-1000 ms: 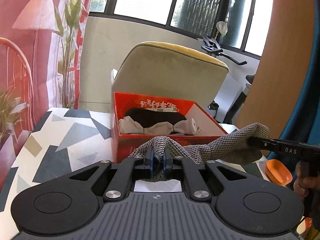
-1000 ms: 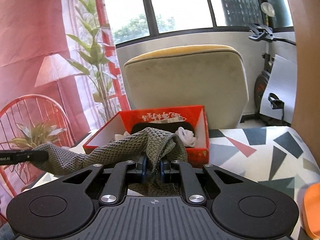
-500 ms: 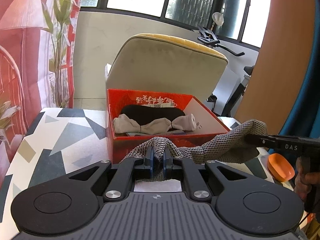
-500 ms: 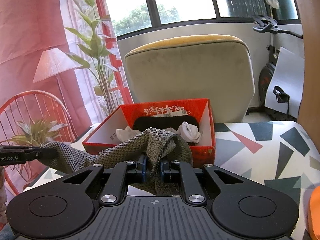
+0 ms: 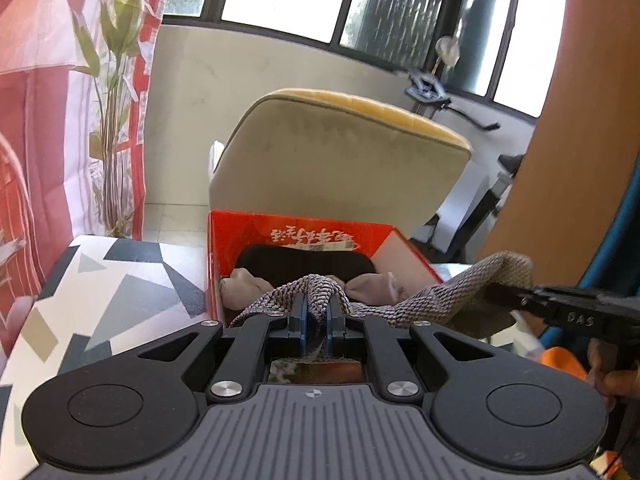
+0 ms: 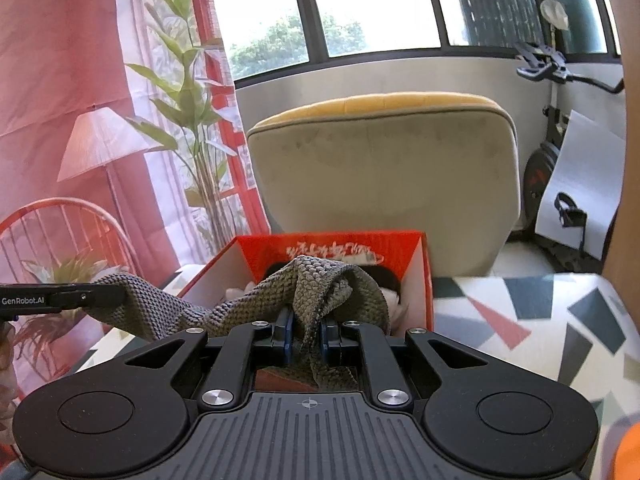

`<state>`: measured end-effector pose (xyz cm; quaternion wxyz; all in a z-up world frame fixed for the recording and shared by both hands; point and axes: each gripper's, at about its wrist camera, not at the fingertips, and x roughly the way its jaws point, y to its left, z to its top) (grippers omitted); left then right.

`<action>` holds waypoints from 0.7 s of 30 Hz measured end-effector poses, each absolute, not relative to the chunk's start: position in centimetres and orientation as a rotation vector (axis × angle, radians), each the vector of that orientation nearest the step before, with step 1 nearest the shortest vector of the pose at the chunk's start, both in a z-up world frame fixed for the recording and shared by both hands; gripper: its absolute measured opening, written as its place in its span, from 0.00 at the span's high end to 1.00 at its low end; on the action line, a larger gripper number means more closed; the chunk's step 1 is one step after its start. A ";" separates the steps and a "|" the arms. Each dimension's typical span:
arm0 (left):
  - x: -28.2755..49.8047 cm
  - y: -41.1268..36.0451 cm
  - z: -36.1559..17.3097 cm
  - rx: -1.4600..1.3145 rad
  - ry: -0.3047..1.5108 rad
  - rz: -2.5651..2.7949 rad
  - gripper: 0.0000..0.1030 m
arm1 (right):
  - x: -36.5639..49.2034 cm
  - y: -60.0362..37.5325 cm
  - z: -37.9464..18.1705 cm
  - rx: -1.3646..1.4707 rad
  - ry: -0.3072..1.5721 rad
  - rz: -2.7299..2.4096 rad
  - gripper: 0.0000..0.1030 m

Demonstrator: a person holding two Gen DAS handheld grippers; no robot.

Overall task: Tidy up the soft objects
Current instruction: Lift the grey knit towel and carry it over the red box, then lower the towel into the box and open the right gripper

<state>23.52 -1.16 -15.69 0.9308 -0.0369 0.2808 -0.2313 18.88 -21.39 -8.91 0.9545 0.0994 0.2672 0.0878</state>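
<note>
Two claws, left claw & right claw, each clenched on one grey knit cloth over red box w/ socks already inside; cloth not yet in.

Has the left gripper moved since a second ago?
Yes. The left gripper, shut on the grey cloth, has moved toward the red box.

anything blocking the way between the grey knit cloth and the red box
Nothing visible does. The grey knit cloth, pinched by left gripper and right gripper, hangs just before the open red box.
</note>
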 end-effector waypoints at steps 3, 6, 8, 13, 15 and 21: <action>25.7 -2.2 -15.7 -0.058 0.586 -0.460 0.91 | 20.9 -21.6 -8.6 0.178 0.535 0.168 0.89; 28.0 -3.0 -16.1 -0.061 0.597 -0.447 0.91 | 23.1 -21.3 -8.2 0.129 0.522 0.167 0.89; 29.5 -3.6 -16.4 -0.056 0.603 -0.431 0.91 | 24.8 -21.1 -8.2 0.097 0.515 0.168 0.89; 33.1 -5.0 -17.3 -0.032 0.630 -0.412 0.91 | 29.2 -21.1 -9.3 0.061 0.522 0.163 0.89; 34.8 -5.4 -17.6 -0.044 0.650 -0.412 0.91 | 30.9 -21.1 -10.2 0.052 0.535 0.155 0.89; 38.9 -6.9 -19.4 -0.009 0.738 -0.431 0.91 | 34.7 -20.5 -12.9 -0.040 0.568 0.141 0.89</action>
